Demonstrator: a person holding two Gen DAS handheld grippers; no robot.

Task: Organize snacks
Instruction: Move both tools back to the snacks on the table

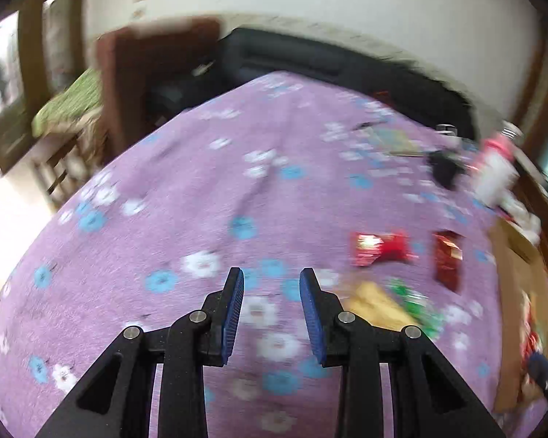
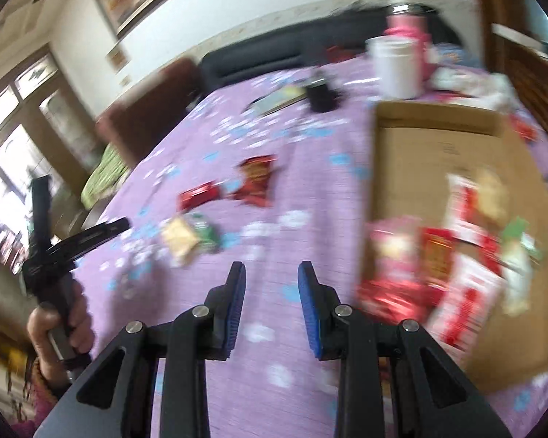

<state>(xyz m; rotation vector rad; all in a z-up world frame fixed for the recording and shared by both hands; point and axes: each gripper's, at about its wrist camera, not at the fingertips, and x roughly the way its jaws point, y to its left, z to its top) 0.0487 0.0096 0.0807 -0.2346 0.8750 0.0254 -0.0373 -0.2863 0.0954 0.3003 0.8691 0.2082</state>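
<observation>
Three loose snack packets lie on the purple flowered cloth point(image 1: 186, 197): a red one point(image 1: 378, 248), a dark red one point(image 1: 447, 259) and a yellow-and-green one point(image 1: 391, 306). My left gripper point(image 1: 271, 281) hangs open over bare cloth to their left, nothing between its blue pads. In the right wrist view the same packets show as dark red point(image 2: 257, 182), red point(image 2: 199, 195) and yellow-green point(image 2: 188, 237). My right gripper point(image 2: 272, 273) is open and empty, just left of a cardboard box point(image 2: 438, 153) that holds several red and white snack packs point(image 2: 456, 262).
A white jar point(image 2: 396, 65), a pink bottle point(image 2: 409, 25), a black object point(image 2: 321, 95) and a flat book point(image 2: 277, 98) sit at the far end. A hand point(image 2: 62, 325) grips the left tool's handle. A dark sofa point(image 1: 310, 62) lies beyond the cloth. Both views are motion-blurred.
</observation>
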